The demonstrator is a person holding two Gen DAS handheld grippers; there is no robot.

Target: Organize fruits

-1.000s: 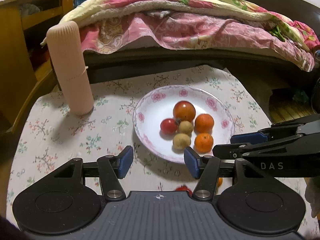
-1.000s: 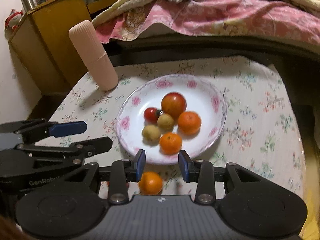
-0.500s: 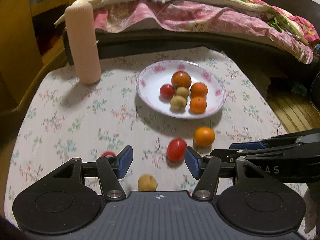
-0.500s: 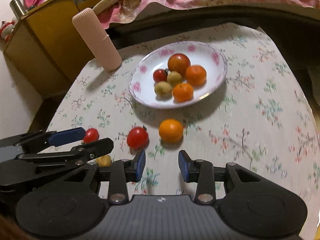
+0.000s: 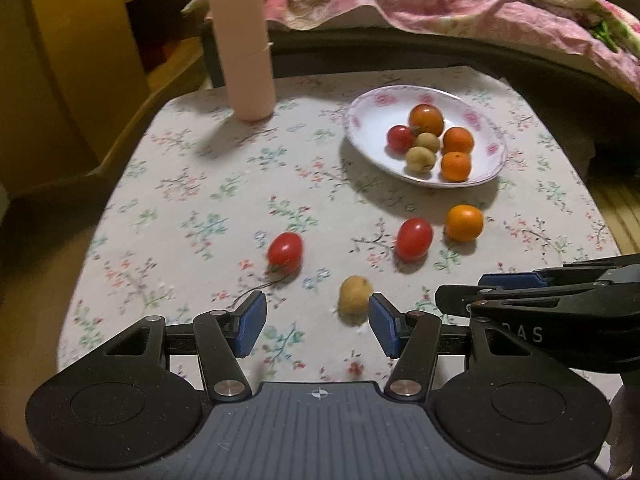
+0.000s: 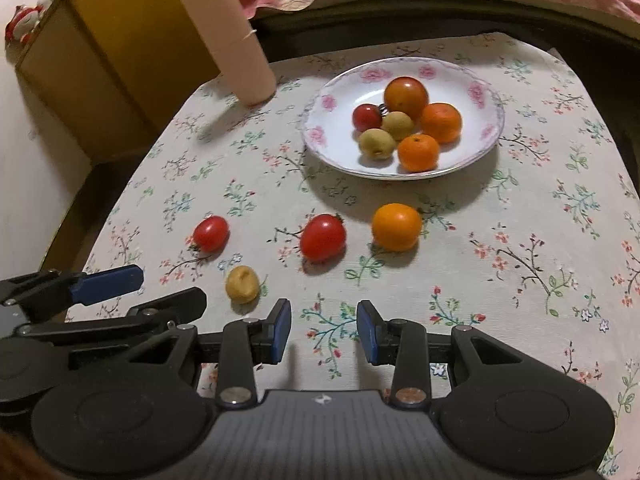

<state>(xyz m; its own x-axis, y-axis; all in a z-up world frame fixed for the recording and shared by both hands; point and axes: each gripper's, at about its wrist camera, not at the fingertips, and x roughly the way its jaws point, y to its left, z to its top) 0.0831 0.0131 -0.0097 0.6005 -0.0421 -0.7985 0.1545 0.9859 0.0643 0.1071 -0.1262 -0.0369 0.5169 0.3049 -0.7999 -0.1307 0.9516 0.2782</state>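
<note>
A white plate with pink flowers (image 5: pixel 490 160) (image 6: pixel 340 152) holds several fruits: oranges, a large tomato, a small tomato and two tan fruits. Loose on the flowered tablecloth lie an orange (image 5: pixel 464 223) (image 6: pixel 397 227), a red tomato (image 5: pixel 414 239) (image 6: pixel 323 238), a second red tomato (image 5: pixel 285 251) (image 6: pixel 211 234) and a small tan fruit (image 5: pixel 354 299) (image 6: pixel 242 284). My left gripper (image 5: pixel 317 328) (image 6: pixel 128 292) is open, with the tan fruit just beyond its right finger. My right gripper (image 6: pixel 323 330) (image 5: pixel 472 290) is open and empty, short of the loose fruits.
A tall pink cylinder (image 5: pixel 244 40) (image 6: pixel 228 40) stands at the table's far left corner. A wooden cabinet (image 6: pixel 100 48) is left of the table, and a bed with pink bedding (image 5: pixel 460 12) runs behind it. The table's edges (image 5: pixel 80 280) drop off left and right.
Both grippers have pulled back from the plate toward the table's near side, so the loose fruits have come into view. Both stayed open and empty.
</note>
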